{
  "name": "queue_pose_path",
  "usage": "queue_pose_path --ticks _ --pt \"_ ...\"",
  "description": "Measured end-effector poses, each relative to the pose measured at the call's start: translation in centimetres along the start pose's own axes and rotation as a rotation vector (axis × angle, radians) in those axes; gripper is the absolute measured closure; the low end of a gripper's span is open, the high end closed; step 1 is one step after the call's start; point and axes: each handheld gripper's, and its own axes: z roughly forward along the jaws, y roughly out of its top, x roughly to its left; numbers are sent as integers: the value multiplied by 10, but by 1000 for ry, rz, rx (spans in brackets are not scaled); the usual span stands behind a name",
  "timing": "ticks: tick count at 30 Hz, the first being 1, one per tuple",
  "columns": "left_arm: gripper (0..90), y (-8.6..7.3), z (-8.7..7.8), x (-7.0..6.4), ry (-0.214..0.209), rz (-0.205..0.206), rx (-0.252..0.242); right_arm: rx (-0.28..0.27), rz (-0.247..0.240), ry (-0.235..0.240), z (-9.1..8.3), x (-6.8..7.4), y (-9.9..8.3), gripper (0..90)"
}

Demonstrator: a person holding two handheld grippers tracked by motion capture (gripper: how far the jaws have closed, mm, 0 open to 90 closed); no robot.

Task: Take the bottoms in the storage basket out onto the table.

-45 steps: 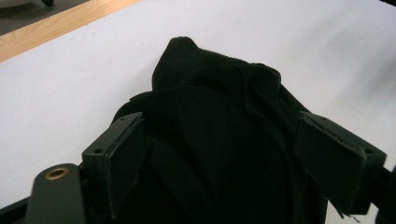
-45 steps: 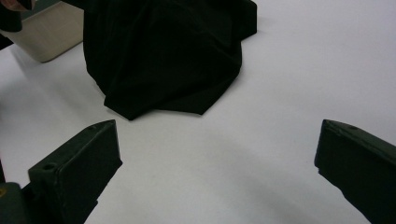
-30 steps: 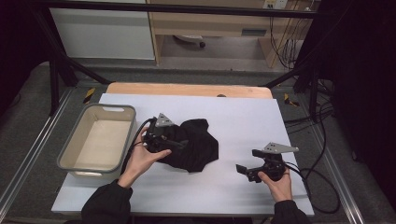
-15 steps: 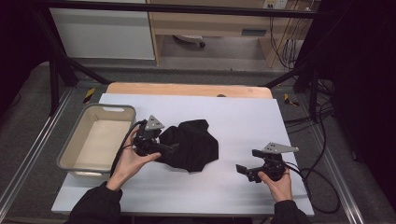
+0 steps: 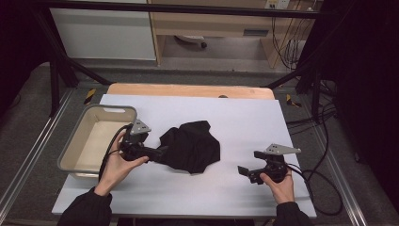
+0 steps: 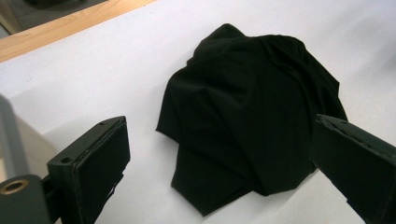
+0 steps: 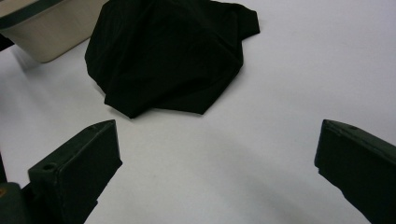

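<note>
Two grippers sat on my white table [image 5: 244, 120]. My left gripper [image 5: 157, 153], jaws spread wide, rested at nine o'clock of the crumpled black cloth [image 5: 190, 147], just beside its edge. My right gripper [image 5: 243, 172], jaws also spread, held nothing at four o'clock, well apart. At far nine o'clock stood the beige bin [image 5: 75, 143].

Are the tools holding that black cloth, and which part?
Nothing is held. The left tool is open with the crumpled black cloth lying ahead of it; the right tool is open over bare table.
</note>
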Motion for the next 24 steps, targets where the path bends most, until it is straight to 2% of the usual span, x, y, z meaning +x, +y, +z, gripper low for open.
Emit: queue_pose_path --ticks 24 --pt "45 -43 -38 39 87 -39 -15 1 3 -3 0 0 0 7"
